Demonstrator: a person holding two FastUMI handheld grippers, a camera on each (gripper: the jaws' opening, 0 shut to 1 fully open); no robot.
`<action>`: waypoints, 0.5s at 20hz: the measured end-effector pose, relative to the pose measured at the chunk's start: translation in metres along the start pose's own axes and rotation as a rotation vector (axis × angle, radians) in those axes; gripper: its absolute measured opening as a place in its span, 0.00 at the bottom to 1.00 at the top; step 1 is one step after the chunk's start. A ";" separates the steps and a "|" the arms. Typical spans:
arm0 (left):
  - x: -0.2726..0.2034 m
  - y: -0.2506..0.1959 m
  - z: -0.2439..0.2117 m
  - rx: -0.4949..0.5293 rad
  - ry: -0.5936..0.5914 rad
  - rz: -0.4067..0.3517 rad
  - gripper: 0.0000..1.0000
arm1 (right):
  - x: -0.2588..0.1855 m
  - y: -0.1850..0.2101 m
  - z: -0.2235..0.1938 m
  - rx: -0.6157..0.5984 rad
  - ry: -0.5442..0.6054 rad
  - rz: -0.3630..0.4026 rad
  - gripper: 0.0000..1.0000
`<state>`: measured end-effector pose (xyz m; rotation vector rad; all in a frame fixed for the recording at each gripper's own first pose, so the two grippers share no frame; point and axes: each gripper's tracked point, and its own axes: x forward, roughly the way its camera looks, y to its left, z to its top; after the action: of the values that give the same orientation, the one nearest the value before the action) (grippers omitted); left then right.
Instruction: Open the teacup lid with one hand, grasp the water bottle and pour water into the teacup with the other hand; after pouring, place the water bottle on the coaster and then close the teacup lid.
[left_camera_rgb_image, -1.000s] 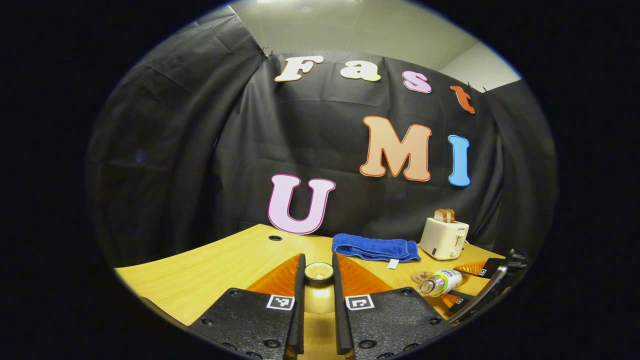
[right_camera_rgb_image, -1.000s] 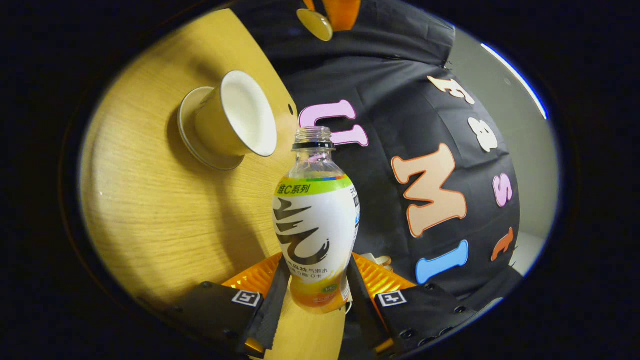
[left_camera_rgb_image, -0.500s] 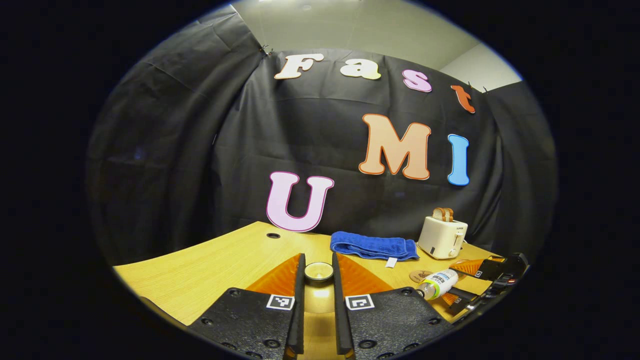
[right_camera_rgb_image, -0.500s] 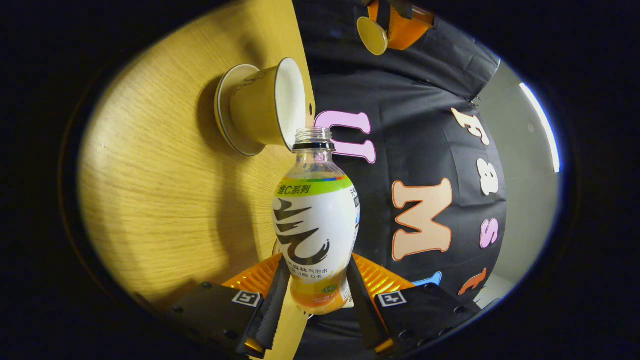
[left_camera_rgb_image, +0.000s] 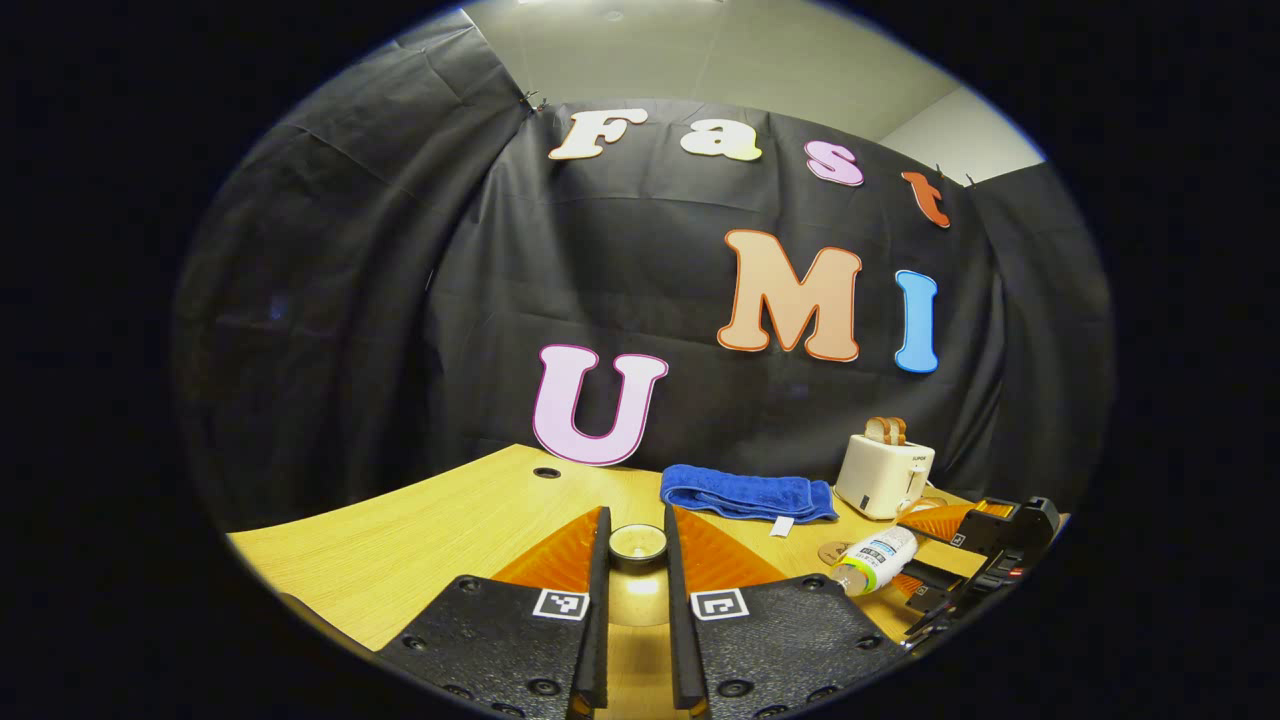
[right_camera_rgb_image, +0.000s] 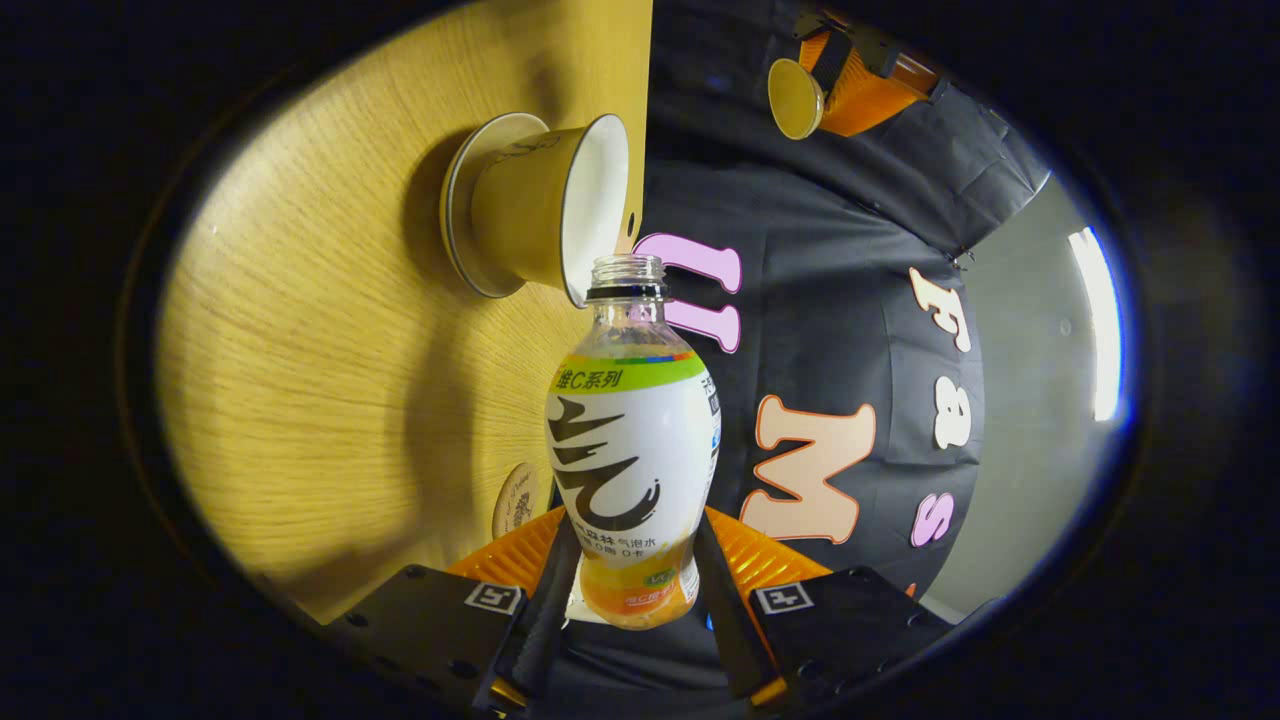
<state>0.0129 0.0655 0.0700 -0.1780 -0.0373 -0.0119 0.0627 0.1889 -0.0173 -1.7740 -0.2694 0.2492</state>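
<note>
In the left gripper view, the left gripper (left_camera_rgb_image: 636, 575) is held up off the tabletop (left_camera_rgb_image: 420, 530) with its two fingers drawn in on the small round teacup lid (left_camera_rgb_image: 638, 542), pinching it by its edges; the lid hangs in the air, level, well clear of the wood; far behind it lie a folded blue towel (left_camera_rgb_image: 748, 493) and a white toaster (left_camera_rgb_image: 886, 475) with bread in it; off to the right the water bottle (left_camera_rgb_image: 872, 560) shows tipped over on its side in the other gripper, mouth pointing left, with the round coaster (left_camera_rgb_image: 833, 551) on the wood just beyond it.

In the right gripper view, the right gripper (right_camera_rgb_image: 630, 580) has both fingers pressed on the lower body of the water bottle (right_camera_rgb_image: 630, 450); the cap is off and the open neck sits right at the rim of the teacup (right_camera_rgb_image: 545, 230), which stands uncovered on its saucer (right_camera_rgb_image: 462, 232); whether the neck touches the rim I cannot tell, and I see no stream of water; the coaster (right_camera_rgb_image: 514, 500) peeks out beside the bottle's base; far off, the lid (right_camera_rgb_image: 795, 98) is held aloft by the other gripper.

To my eye the pouring step is in hand; next the bottle needs righting without dripping, then carrying over and setting squarely on the coaster, and only after that should the lid come down on the cup.
</note>
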 end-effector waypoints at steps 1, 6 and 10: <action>-0.001 0.000 0.001 -0.001 -0.002 -0.002 0.22 | 0.002 -0.003 0.000 -0.019 -0.003 -0.004 0.70; -0.001 0.000 0.001 -0.009 -0.002 -0.002 0.22 | 0.004 -0.011 0.001 -0.085 -0.015 -0.012 0.69; -0.001 0.000 0.001 -0.013 0.000 -0.002 0.22 | 0.008 -0.021 0.004 -0.163 -0.037 -0.030 0.69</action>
<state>0.0117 0.0654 0.0711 -0.1905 -0.0375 -0.0144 0.0678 0.1993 0.0021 -1.9266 -0.3507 0.2448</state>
